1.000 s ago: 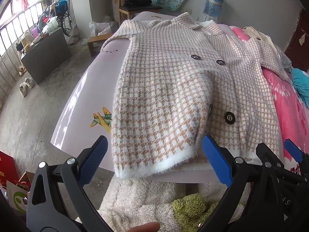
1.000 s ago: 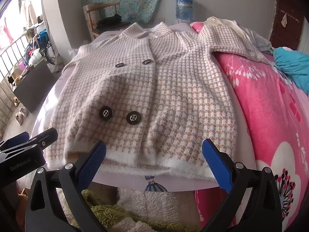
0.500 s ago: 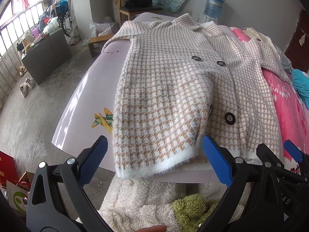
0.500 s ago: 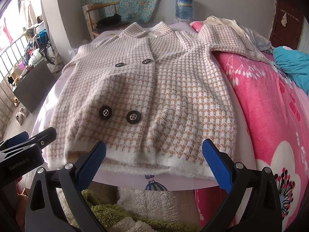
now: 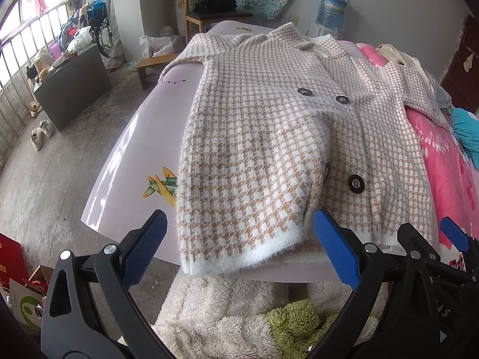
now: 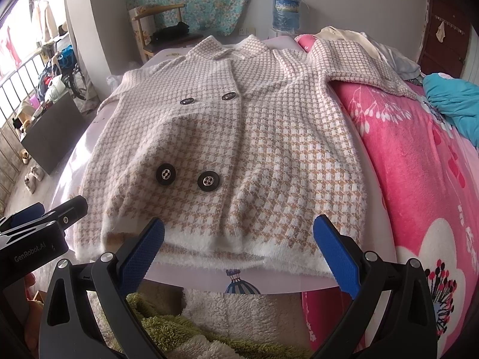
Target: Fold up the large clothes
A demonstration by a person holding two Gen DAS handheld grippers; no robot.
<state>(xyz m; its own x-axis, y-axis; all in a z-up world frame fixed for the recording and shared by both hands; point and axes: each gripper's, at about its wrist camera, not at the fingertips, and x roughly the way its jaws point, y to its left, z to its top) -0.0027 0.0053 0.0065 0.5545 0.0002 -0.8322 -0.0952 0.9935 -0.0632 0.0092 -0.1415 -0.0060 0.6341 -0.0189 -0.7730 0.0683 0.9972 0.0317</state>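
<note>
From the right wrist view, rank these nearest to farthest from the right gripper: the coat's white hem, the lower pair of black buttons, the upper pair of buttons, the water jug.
1. White hem, just ahead of the right gripper.
2. Lower buttons, left of centre.
3. Upper buttons, mid-coat.
4. Water jug, by the back wall.

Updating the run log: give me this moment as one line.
coat flat on table, unfolded | left claw open | right claw open | both near hem

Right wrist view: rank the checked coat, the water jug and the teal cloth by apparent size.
1. Checked coat, filling most of the frame.
2. Teal cloth, cut off by the frame edge.
3. Water jug, though it stands farthest away, so its true size is unsure.
</note>
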